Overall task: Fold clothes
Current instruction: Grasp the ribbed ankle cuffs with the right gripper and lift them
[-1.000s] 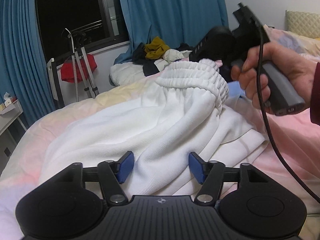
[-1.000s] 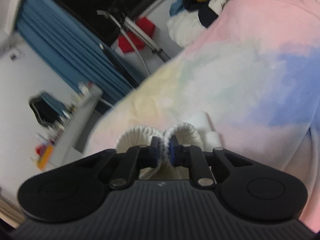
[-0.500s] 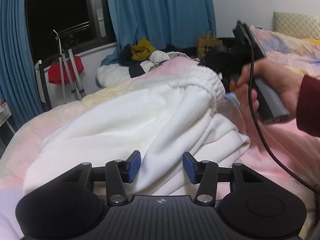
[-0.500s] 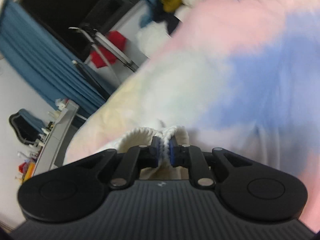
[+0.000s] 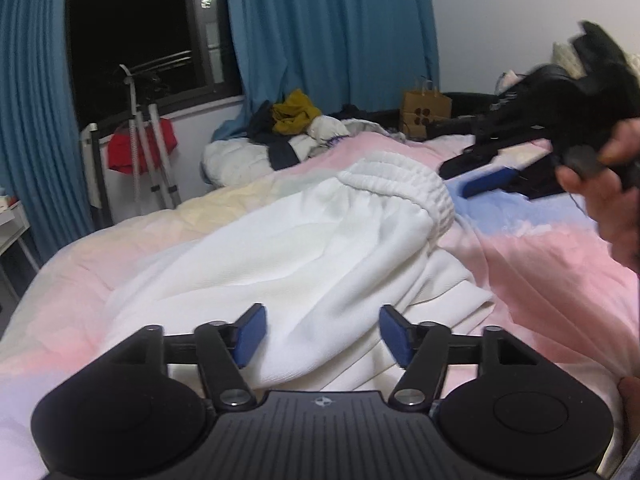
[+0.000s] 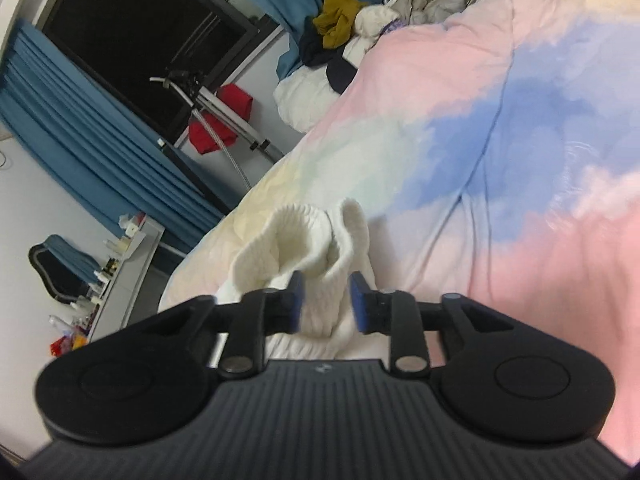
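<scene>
A white garment (image 5: pixel 304 256) with a ribbed elastic waistband (image 5: pixel 400 182) lies folded over on the pastel bed cover (image 5: pixel 540 264). My left gripper (image 5: pixel 322 334) is open, its blue pads either side of a fold of the white cloth near the garment's front edge. In the left wrist view my right gripper (image 5: pixel 492 178) is held by a hand (image 5: pixel 612 200) just right of the waistband, blurred. In its own view the right gripper (image 6: pixel 326 300) is open, with the waistband (image 6: pixel 308 240) lying loose between and beyond its pads.
A heap of clothes (image 5: pixel 296 136) sits at the far end of the bed below blue curtains (image 5: pixel 332 40). A drying rack with a red cloth (image 5: pixel 140 146) stands by the dark window. A paper bag (image 5: pixel 426 114) is at the back right, a white shelf (image 6: pixel 124 272) at the left.
My right gripper was shut on the waistband and has opened, letting it drop onto the bed, and has drawn back to the right. The left gripper stays open over the cloth.
</scene>
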A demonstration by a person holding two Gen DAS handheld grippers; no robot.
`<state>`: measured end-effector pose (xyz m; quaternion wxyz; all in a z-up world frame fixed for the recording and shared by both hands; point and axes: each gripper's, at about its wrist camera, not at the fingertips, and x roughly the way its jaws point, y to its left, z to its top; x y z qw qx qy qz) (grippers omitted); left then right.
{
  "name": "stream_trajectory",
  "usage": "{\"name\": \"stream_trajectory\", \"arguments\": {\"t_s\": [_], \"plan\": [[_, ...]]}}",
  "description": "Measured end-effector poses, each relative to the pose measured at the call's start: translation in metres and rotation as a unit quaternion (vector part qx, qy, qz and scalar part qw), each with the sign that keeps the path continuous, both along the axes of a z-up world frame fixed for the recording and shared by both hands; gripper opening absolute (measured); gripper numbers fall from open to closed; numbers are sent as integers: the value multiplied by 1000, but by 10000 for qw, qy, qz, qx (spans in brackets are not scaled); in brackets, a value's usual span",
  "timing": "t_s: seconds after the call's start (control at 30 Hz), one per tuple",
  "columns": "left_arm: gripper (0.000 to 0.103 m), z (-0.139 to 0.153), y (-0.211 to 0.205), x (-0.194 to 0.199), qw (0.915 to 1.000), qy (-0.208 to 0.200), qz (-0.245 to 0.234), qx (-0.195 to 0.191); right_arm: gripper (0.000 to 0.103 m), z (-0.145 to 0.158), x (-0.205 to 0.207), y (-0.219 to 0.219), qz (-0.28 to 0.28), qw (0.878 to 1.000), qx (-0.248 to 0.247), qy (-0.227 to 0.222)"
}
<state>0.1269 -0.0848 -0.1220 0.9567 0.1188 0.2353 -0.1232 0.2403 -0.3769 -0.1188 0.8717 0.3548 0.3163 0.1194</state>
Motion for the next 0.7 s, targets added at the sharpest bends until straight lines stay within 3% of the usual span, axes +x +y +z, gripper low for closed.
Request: {"name": "stream_trajectory", "arguments": {"t_s": [0.07, 0.13, 0.33, 0.57, 0.7], "plan": [[79, 4, 7, -7, 9998, 13, 207, -32, 74, -3, -16, 2, -41, 9998, 202, -22], [80, 9, 15, -11, 9991, 91, 399, -117, 80, -5, -24, 10, 11, 9997, 244, -9], [81, 22, 34, -18, 9959, 164, 868, -193, 80, -16, -21, 48, 315, 9993, -215, 49], [84, 25, 43, -11, 9924, 110, 1092, -558, 78, -30, -6, 67, 54, 9981, -559, -238], [84, 28, 43, -6, 9924, 9, 1047, -641, 61, -29, -5, 65, 84, 9969, -758, -210]]}}
